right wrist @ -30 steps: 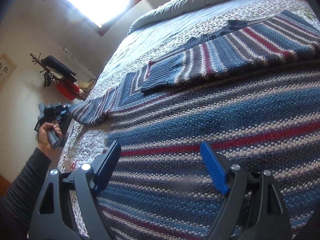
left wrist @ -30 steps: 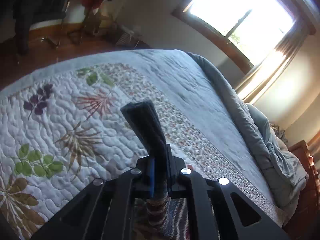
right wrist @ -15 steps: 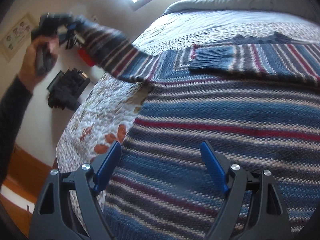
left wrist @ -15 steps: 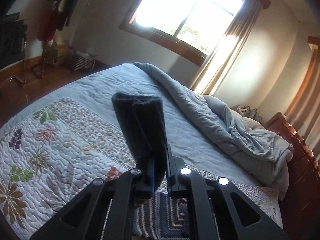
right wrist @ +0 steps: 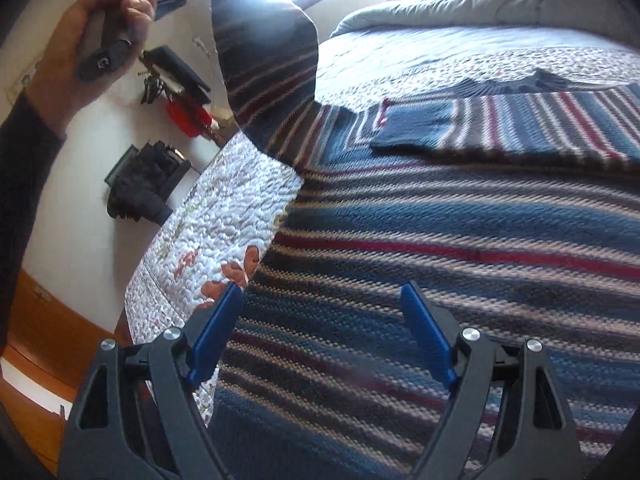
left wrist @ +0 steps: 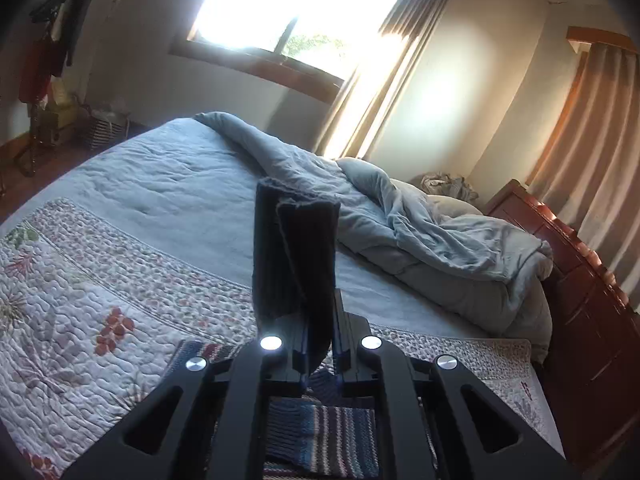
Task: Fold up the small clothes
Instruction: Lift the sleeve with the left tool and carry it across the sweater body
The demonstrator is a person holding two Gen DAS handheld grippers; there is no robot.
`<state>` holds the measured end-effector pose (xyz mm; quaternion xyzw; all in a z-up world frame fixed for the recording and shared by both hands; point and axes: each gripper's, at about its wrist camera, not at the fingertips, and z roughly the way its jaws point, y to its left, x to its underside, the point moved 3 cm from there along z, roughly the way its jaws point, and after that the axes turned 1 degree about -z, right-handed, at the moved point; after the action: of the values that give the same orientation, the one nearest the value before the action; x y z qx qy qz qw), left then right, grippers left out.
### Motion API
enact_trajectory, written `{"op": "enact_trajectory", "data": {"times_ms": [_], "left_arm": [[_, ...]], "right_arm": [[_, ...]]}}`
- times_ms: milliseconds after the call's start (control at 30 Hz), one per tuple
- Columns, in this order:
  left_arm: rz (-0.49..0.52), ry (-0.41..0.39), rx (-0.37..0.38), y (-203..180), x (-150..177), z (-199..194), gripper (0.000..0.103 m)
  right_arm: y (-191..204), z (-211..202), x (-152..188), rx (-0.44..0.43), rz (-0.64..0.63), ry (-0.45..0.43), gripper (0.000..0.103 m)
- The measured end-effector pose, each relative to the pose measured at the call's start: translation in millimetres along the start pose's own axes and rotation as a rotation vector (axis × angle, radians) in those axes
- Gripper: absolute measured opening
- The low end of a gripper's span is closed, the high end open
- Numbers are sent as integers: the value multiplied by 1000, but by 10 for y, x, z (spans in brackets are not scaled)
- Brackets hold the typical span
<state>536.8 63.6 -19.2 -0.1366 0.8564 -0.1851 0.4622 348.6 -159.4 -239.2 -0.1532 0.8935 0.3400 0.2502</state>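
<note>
The left gripper [left wrist: 318, 344], clamped on the dark cuff [left wrist: 296, 256] of the blue, red and cream striped knitted sweater [right wrist: 460, 240], lifts its sleeve [right wrist: 268, 68] slanting up off the quilted floral bed [right wrist: 224, 216], while the right gripper [right wrist: 320, 328] hovers wide over the flat body.

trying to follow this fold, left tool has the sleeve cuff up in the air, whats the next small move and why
Probably carry the sleeve across and lay it on the sweater body. The left tool is shut on the cuff, and the other sleeve already lies folded in.
</note>
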Motion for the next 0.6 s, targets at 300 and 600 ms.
{"op": "enact_trajectory", "data": {"times_ms": [300, 600], "left_arm": [[40, 59, 62, -765, 511, 429, 9], [7, 149, 111, -1257, 1296, 1117, 8]], "right_arm": [[-240, -320, -1, 12, 33, -31, 82], [-528, -642, 66, 42, 69, -52, 82]]}}
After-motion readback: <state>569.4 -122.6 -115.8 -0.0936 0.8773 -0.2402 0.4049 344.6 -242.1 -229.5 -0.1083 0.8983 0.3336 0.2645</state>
